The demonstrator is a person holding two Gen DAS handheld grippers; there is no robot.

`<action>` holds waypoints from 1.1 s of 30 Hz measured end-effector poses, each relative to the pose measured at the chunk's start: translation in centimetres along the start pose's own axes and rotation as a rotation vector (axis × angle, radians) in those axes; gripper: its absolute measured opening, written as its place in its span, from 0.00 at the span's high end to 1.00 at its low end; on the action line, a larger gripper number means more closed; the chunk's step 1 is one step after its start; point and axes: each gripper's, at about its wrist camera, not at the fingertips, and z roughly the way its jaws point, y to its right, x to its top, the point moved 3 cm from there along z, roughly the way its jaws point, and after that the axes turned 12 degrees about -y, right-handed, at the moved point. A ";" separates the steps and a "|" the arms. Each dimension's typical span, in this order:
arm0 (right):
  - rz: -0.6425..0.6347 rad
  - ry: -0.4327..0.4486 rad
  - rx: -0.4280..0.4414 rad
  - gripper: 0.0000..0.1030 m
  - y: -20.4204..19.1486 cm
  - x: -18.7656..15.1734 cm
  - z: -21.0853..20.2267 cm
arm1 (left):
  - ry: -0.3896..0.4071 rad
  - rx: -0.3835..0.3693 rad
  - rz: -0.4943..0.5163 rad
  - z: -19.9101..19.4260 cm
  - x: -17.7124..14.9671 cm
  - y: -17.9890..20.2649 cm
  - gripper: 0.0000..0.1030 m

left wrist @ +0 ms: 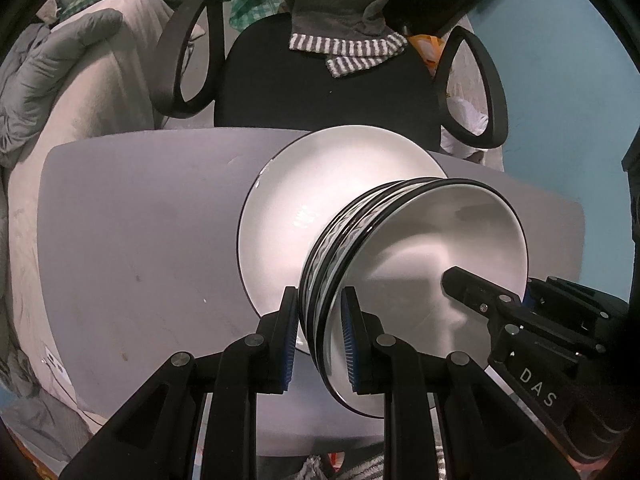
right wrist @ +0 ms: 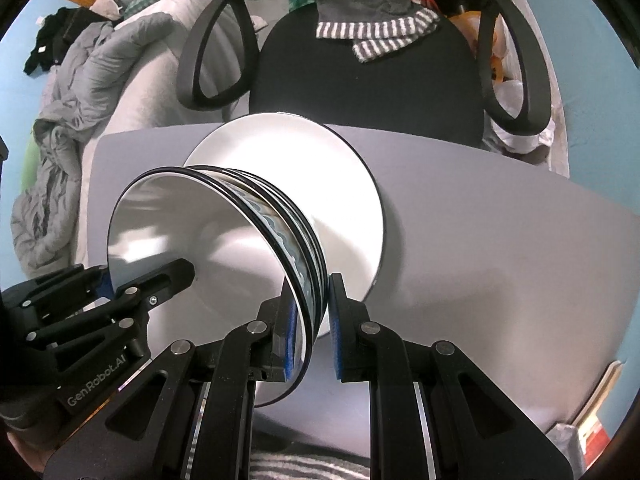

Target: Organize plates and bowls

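Bowls (left wrist: 400,248), nested and pinched at opposite rims by left gripper (left wrist: 320,336) and right gripper (right wrist: 314,328), could slip onto the white plate (left wrist: 340,176) if either grip loosens.

Beyond my tongs lies a grey table (left wrist: 140,240), its top scuffed and lightly stained, and directly on it rests 1 large white plate (left wrist: 328,184) with a thin dark rim, flat and close to the table's far edge.
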 end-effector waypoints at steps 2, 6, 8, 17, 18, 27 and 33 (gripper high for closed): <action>0.009 -0.004 0.002 0.86 0.0 0.4 0.2 | -0.004 0.000 -0.002 0.1 0.2 -0.2 0.81; 0.019 -0.009 -0.003 0.86 0.0 0.7 0.5 | -0.007 0.006 0.004 0.3 0.6 -0.3 0.81; 0.022 -0.014 -0.003 0.86 -0.1 0.9 0.6 | -0.013 0.000 -0.002 0.4 0.7 -0.4 0.81; 0.020 -0.020 -0.007 0.86 -0.3 1.2 1.1 | -0.013 0.000 -0.005 0.8 1.0 -0.7 0.81; 0.022 -0.021 -0.008 0.86 -0.3 1.2 1.2 | -0.011 0.003 -0.002 0.8 1.0 -0.7 0.81; 0.015 -0.013 0.002 0.83 -0.3 1.4 1.2 | 0.015 0.003 0.035 0.8 0.7 -0.2 0.74; -0.010 0.031 -0.051 0.69 -0.5 1.1 0.6 | 0.045 0.022 0.021 0.4 0.4 -0.7 0.58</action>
